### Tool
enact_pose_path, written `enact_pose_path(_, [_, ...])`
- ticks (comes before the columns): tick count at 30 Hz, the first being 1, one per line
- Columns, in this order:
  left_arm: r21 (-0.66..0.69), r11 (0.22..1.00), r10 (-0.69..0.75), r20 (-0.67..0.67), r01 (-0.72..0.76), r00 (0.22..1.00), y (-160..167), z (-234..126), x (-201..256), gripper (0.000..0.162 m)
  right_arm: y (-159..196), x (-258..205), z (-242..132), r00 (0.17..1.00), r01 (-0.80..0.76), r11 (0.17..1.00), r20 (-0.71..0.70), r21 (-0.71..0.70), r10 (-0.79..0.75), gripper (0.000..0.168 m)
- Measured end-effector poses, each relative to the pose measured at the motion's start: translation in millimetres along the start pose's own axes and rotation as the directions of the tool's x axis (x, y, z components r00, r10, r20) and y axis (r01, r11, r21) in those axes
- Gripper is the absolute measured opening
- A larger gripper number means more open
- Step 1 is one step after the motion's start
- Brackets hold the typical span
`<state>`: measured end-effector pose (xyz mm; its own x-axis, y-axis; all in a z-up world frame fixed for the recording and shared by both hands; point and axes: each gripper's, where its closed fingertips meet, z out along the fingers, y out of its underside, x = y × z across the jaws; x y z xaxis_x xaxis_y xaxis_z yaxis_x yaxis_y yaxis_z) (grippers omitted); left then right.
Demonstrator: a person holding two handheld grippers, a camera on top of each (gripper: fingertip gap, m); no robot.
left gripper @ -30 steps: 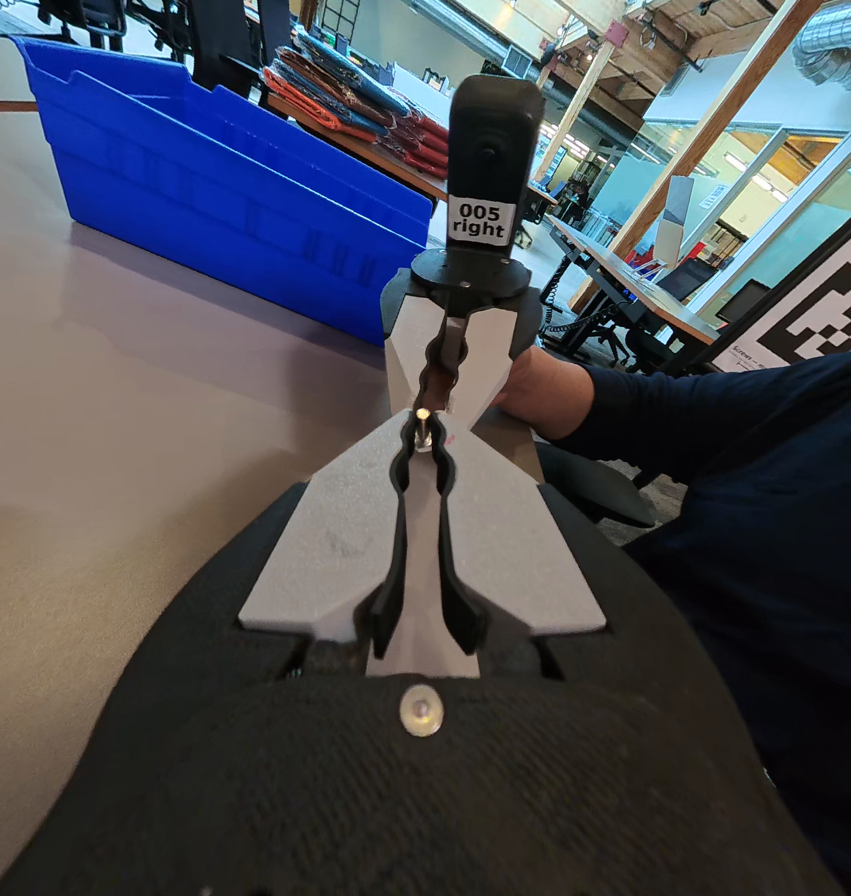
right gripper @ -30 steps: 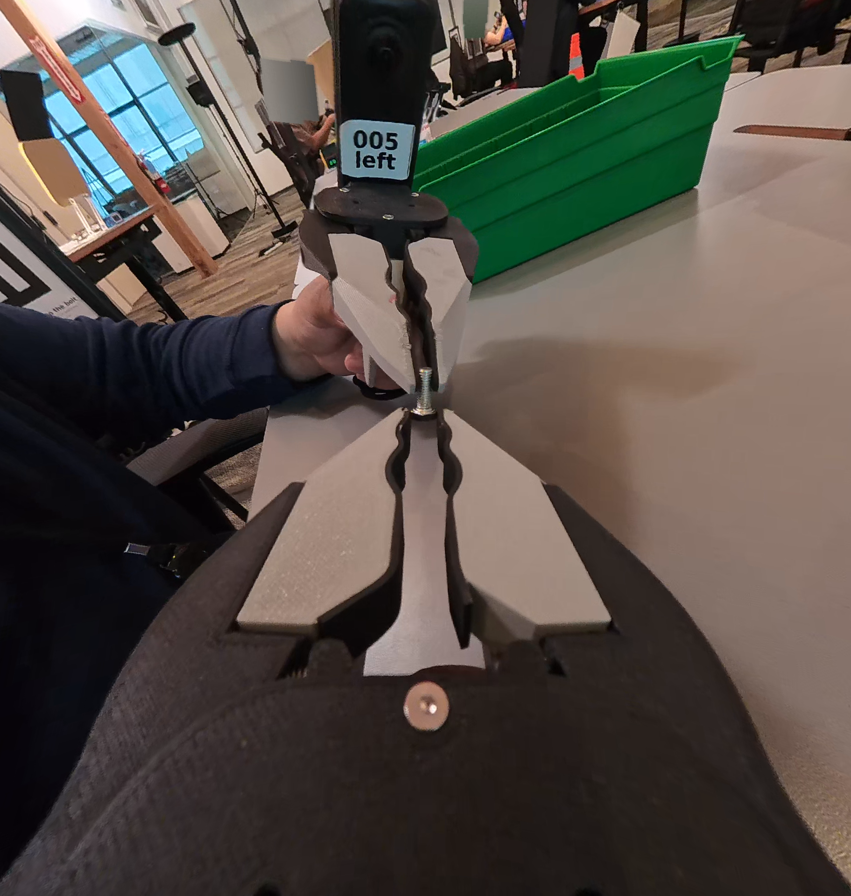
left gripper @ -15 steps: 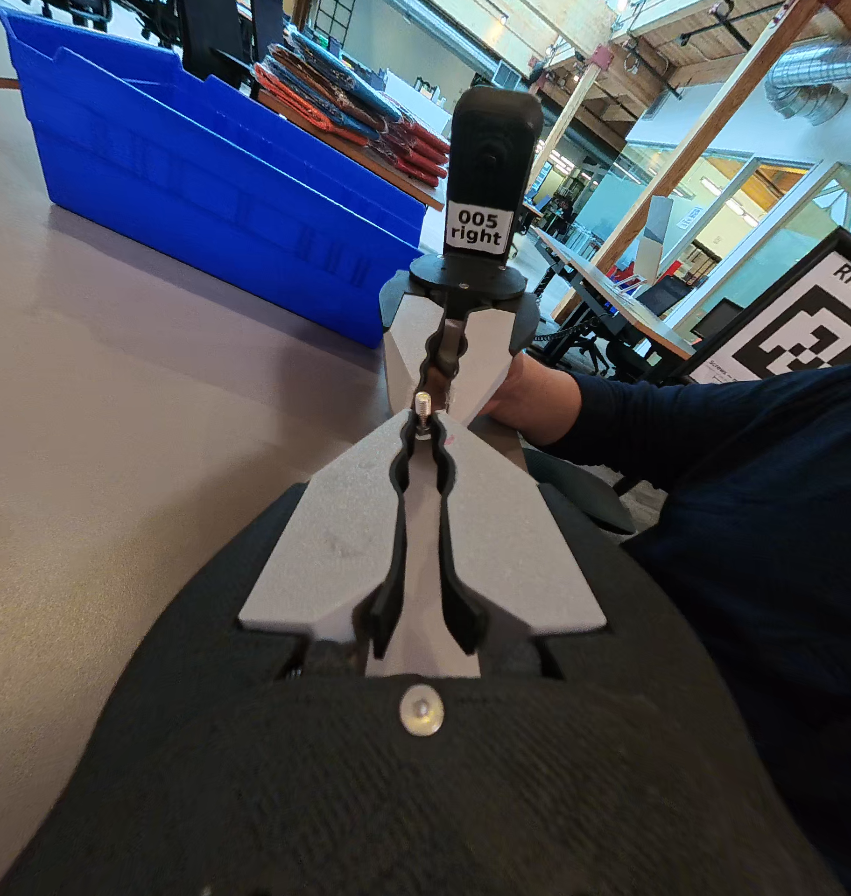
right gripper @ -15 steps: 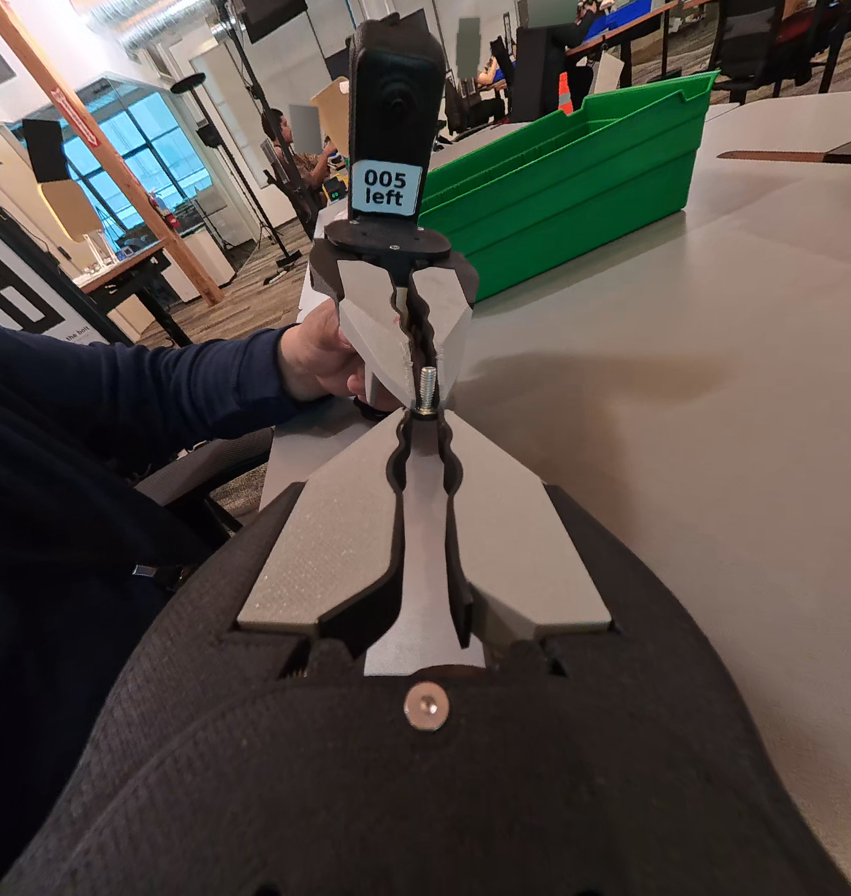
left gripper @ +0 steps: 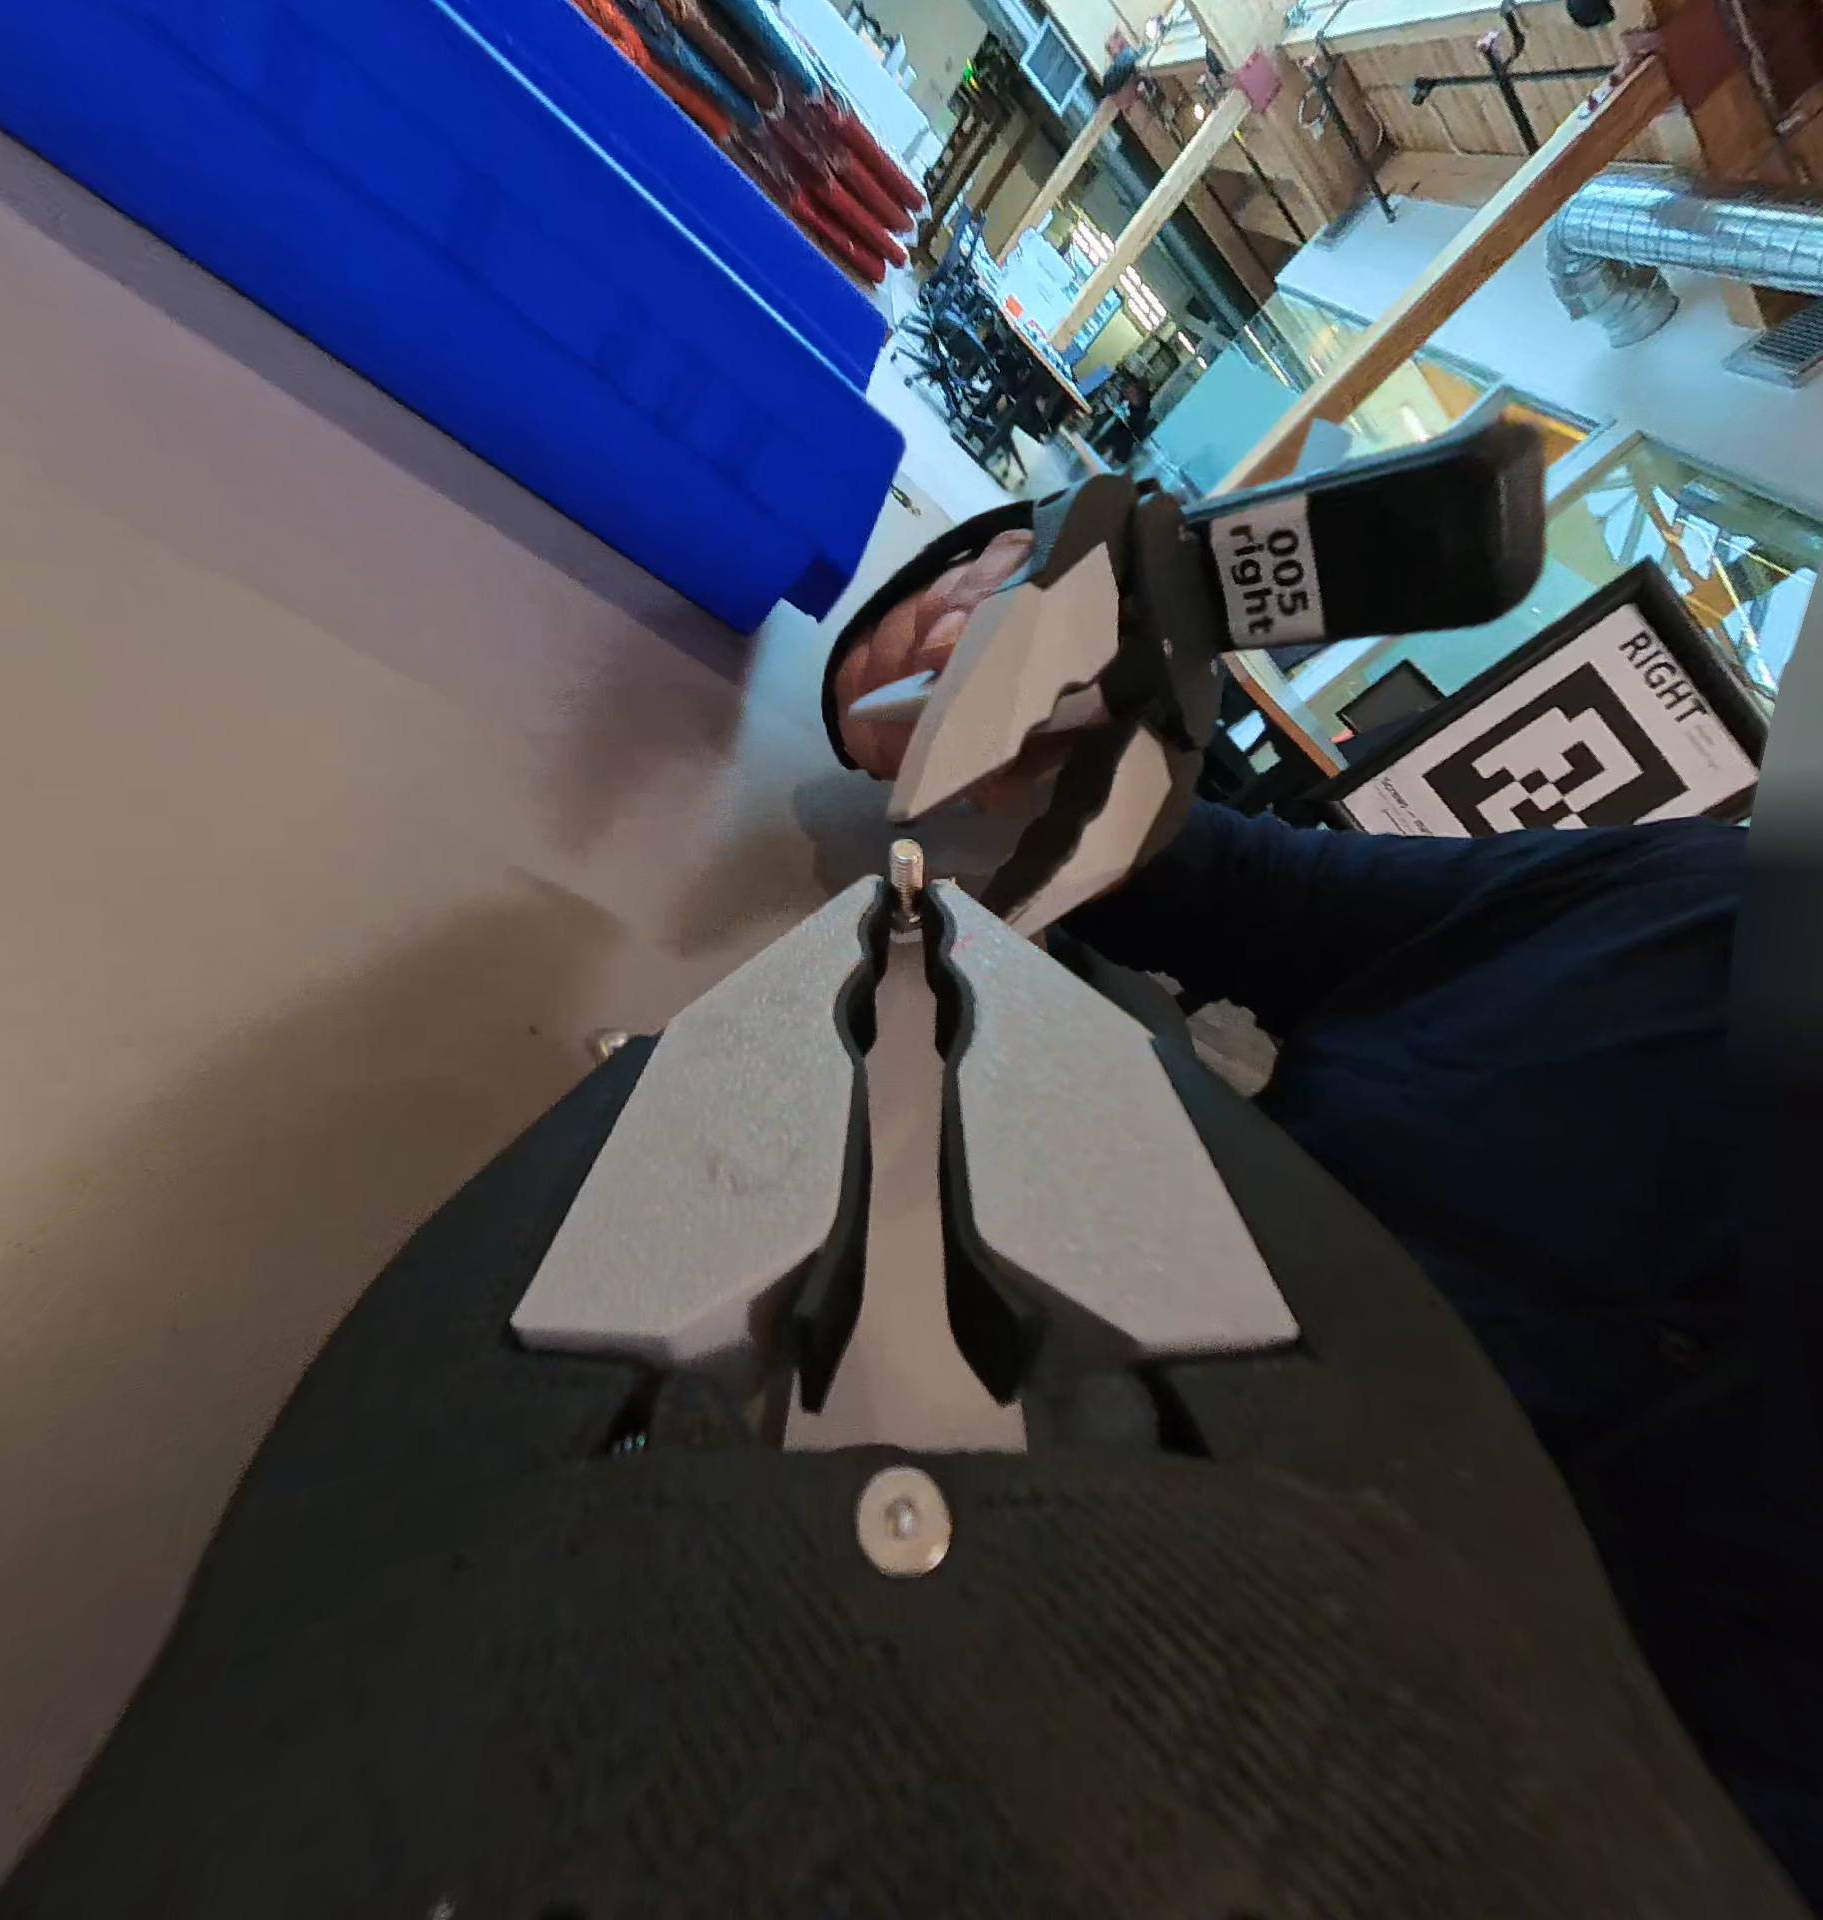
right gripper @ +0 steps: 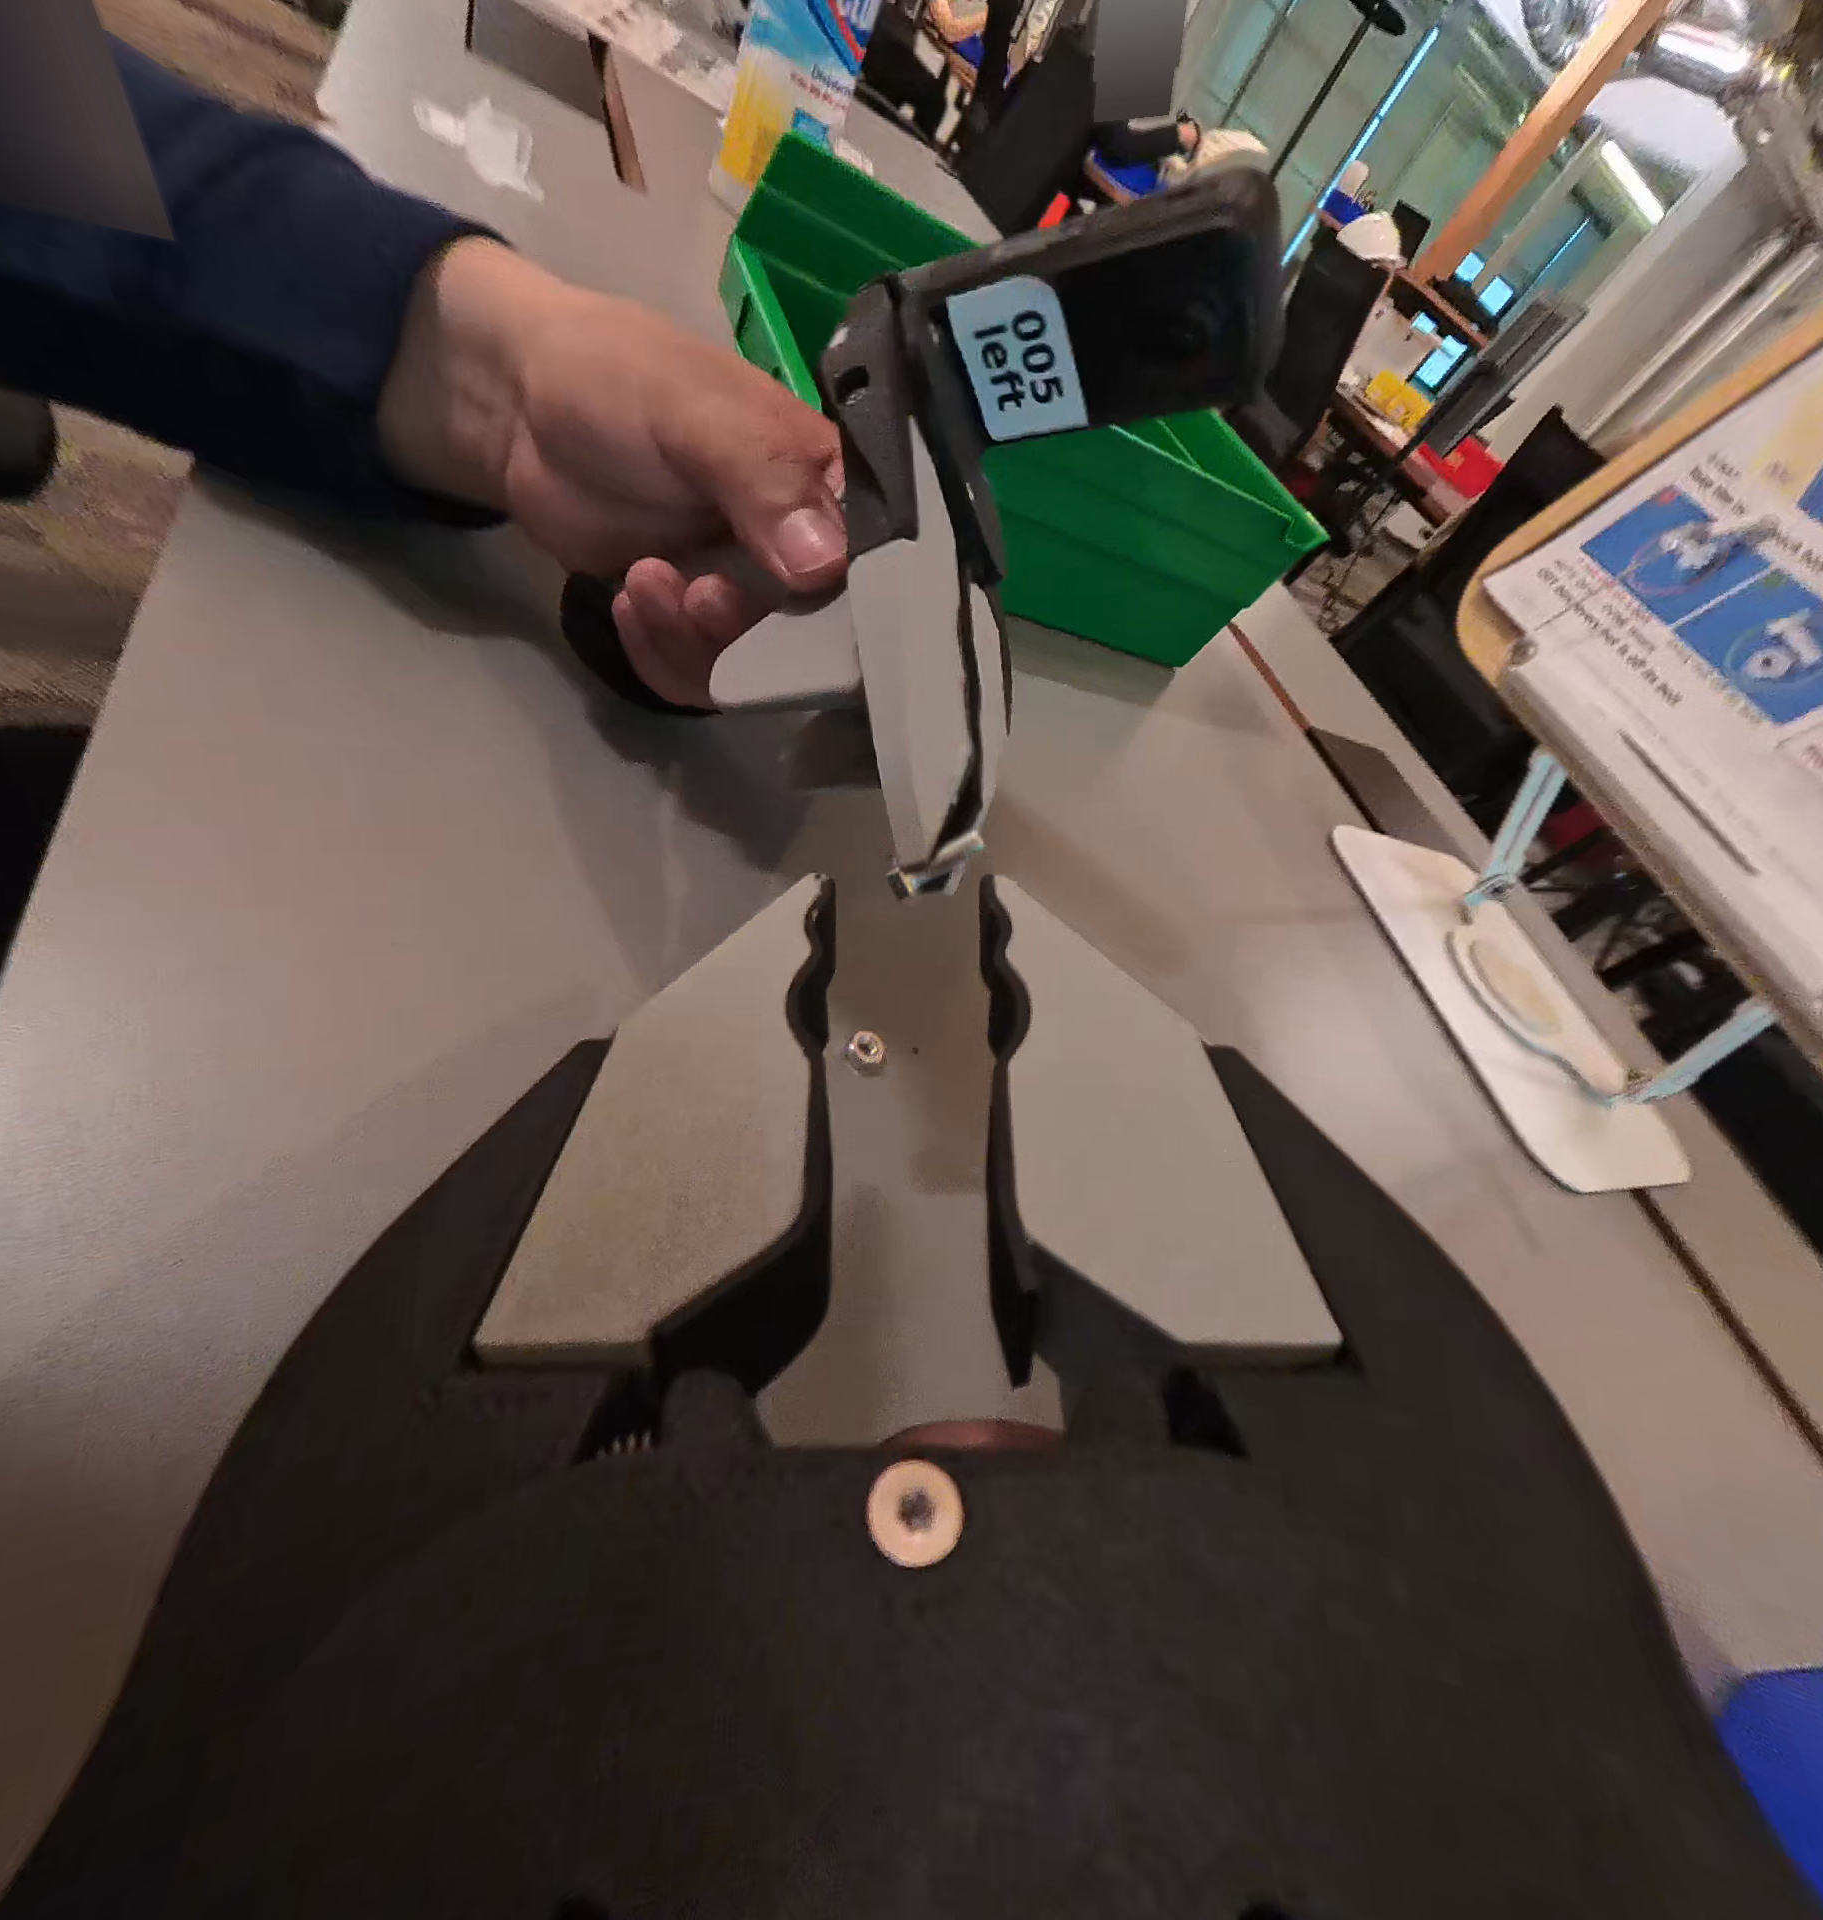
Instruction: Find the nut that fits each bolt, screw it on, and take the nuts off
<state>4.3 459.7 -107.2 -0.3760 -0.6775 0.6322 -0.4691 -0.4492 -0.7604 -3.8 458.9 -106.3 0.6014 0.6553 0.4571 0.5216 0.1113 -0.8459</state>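
A grey table top (right gripper: 367, 935) is seen under both grippers, with a long blue plastic bin (left gripper: 471, 260) at one side and a green plastic bin (right gripper: 1115, 520) at the other. A white-based stand holding an instruction sheet (right gripper: 1696, 644) is placed to the right. The left gripper (left gripper: 904, 914) is closed on a small silver threaded bolt (left gripper: 905, 871), gripped low on the shank; the long axis is in line with the fingers, with the threaded end pointed forward past the tips. The right gripper (right gripper: 905, 904) is held with jaws apart and nothing between them. A small silver hex nut (right gripper: 865, 1051) is seen lying flat on the table, hole upward, in the gap of the right gripper's fingers, apart from the bolt.
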Motion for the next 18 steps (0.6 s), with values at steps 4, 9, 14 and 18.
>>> enact_pose_path(4, [-0.044,0.998,-0.047,-0.033,0.045,0.998,8.1,3.8,3.3,0.003,-3.6,-0.3,6.1,0.993,0.107,0.994,-0.047,-0.014,-0.108,0.024])
enact_pose_path(9, [-0.052,0.997,-0.056,-0.054,0.054,0.997,8.9,4.1,8.0,0.003,-0.1,-5.7,7.5,0.982,0.179,0.983,-0.049,-0.046,-0.181,0.018])
enact_pose_path(14, [-0.013,0.998,-0.064,-0.056,0.063,0.996,2.3,1.7,8.1,0.003,-3.5,0.3,8.2,0.968,0.214,0.975,-0.121,-0.059,-0.220,0.018])
enact_pose_path(18, [0.007,0.997,-0.080,-0.060,0.081,0.995,-0.6,0.3,6.9,0.004,-5.5,4.0,12.6,0.948,0.238,0.967,-0.195,-0.089,-0.251,0.018])
